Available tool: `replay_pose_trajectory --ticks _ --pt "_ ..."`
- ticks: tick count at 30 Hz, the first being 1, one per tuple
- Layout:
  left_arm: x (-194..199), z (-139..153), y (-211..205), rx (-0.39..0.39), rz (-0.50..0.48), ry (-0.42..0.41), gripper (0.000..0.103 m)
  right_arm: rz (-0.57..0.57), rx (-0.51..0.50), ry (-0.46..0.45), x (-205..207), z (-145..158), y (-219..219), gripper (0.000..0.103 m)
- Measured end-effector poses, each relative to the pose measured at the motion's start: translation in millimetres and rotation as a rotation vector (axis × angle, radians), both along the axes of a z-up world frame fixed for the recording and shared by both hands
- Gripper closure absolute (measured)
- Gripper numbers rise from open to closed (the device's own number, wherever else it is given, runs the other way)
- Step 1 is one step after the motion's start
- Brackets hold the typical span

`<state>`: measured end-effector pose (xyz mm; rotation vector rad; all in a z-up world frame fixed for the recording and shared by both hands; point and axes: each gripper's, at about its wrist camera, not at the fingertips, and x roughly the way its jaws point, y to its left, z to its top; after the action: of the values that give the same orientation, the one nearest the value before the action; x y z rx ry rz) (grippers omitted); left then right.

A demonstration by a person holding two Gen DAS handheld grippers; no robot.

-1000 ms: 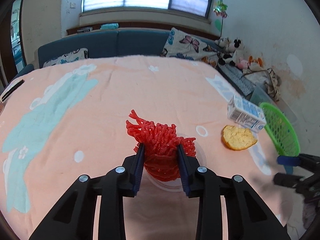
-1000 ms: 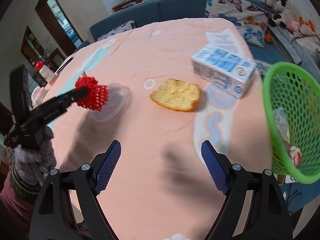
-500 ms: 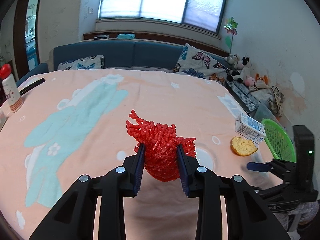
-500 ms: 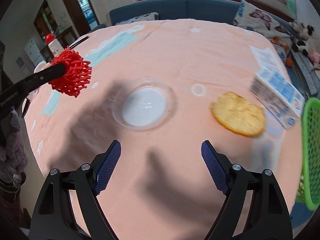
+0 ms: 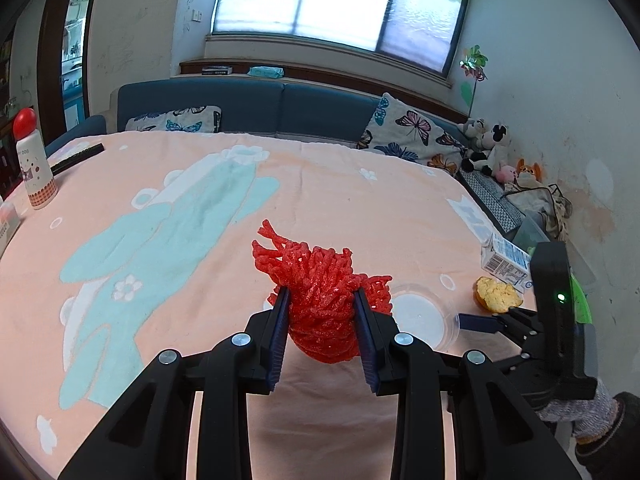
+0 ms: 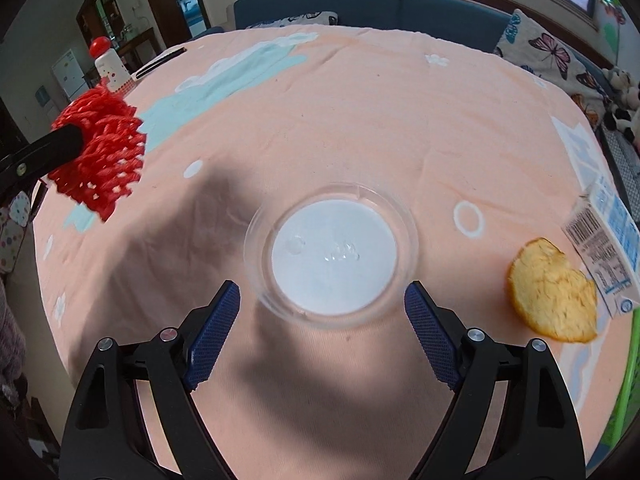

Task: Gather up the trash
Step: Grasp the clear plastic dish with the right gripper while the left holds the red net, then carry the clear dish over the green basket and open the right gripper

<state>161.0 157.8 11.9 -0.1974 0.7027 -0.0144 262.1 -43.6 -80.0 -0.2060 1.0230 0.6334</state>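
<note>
Now left gripper (image 5: 320,312) w/ red foam net (image 5: 320,300) clamped is lifted off tabletop (image 6: 360,112), while right gripper (image 6: 322,310), jaws just opened wider & empty, has swung over clear lid (image 6: 332,254), prob next pick.

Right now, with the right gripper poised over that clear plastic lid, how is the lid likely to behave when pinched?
The clear plastic lid looks thin and shallow, so it probably flexes or buckles between the right gripper fingers. Lying flat on the tablecloth, its low rim offers little to grip; it may slide or pop out. It is likely very light.
</note>
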Motion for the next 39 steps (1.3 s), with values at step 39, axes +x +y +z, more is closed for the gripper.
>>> replay_pose_trajectory --ticks 39 --pt "4 -3 -14 -0.023 -0.022 0.008 0.073 -0.071 0.033 -0.027 -5 6 -14 0.014"
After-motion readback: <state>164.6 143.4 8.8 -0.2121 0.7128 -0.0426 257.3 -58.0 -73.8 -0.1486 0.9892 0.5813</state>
